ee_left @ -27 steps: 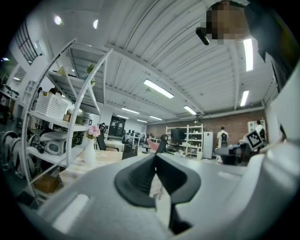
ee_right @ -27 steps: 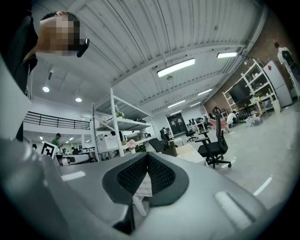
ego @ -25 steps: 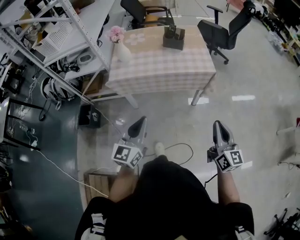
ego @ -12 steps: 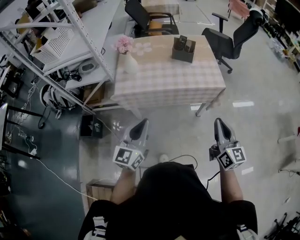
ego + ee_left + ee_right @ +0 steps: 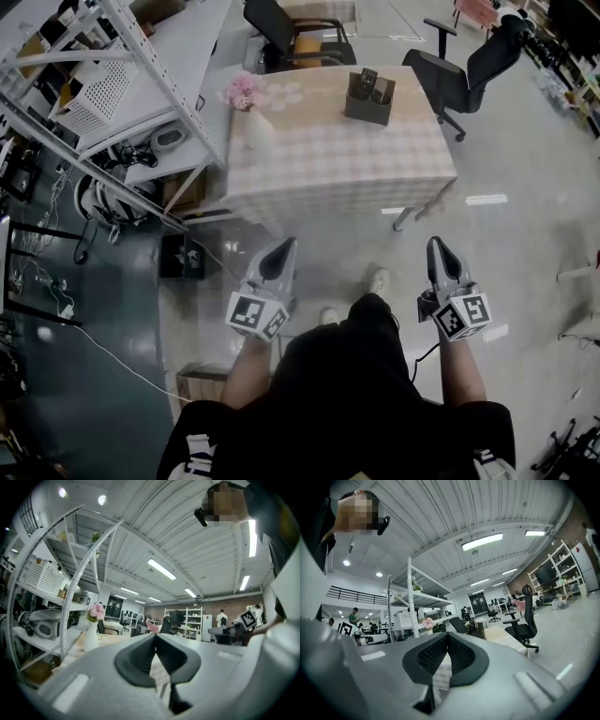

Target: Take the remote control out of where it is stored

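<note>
Left gripper (image 5: pixel 280 247) and right gripper (image 5: pixel 438 246) are both clenched tight with nothing between the jaws, held level side by side in front of the person's body. Remote control (image 5: pixel 367 79) stands upright in a dark holder (image 5: pixel 367 105) on the far right of the table (image 5: pixel 337 155), about 12 o'clock from the grippers and well apart from them. In between lie bare floor (image 5: pixel 525 178) and the near stretch of the checked pink cloth. White vase (image 5: pixel 255 128) with pink flowers at 11 o'clock, on the table's far left corner. Black office chair (image 5: pixel 459 67) at 1 o'clock, just beside the table; second chair (image 5: pixel 286 28) behind the table at 12. Metal shelf rack (image 5: pixel 122 84) at 10 o'clock, loaded with a white basket and gear. Black box (image 5: pixel 178 256) on the floor at 9, wooden crate (image 5: pixel 201 380) at 7, white cable (image 5: pixel 117 339) running near the crate. Floor is glossy grey and reflects ceiling lights, with a darker strip under the rack. Open office room; more shelving and people show far off in the gripper views.
</note>
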Demonstrator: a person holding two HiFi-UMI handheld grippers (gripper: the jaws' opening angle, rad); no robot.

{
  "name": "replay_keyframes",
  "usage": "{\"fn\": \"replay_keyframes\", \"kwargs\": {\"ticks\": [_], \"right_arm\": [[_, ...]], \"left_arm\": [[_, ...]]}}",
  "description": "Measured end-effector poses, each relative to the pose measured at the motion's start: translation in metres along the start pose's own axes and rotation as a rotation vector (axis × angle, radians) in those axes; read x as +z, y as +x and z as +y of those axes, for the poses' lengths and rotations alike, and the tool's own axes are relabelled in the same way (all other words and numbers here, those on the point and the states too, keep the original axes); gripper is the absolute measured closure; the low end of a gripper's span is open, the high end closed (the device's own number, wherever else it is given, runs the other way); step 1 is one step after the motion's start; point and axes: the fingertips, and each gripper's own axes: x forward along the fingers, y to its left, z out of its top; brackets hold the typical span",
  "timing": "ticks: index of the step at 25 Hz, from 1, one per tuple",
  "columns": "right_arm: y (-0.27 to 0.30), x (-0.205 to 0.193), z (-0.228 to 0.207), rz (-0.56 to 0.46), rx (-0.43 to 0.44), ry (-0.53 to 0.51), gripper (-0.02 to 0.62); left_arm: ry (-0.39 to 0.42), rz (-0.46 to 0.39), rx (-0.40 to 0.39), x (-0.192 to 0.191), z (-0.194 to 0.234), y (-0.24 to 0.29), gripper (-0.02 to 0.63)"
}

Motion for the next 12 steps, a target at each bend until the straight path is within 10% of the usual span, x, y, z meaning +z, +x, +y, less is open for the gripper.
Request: {"fn": "replay_keyframes", "kwargs": {"ticks": [12], "right_arm": [[0.092, 0.018, -0.041, 0.011, 0.061, -0.002, 0.591]], "left_arm": [[0.023, 0.002, 0.01, 0.015, 0.026, 0.08, 0.606]]}}
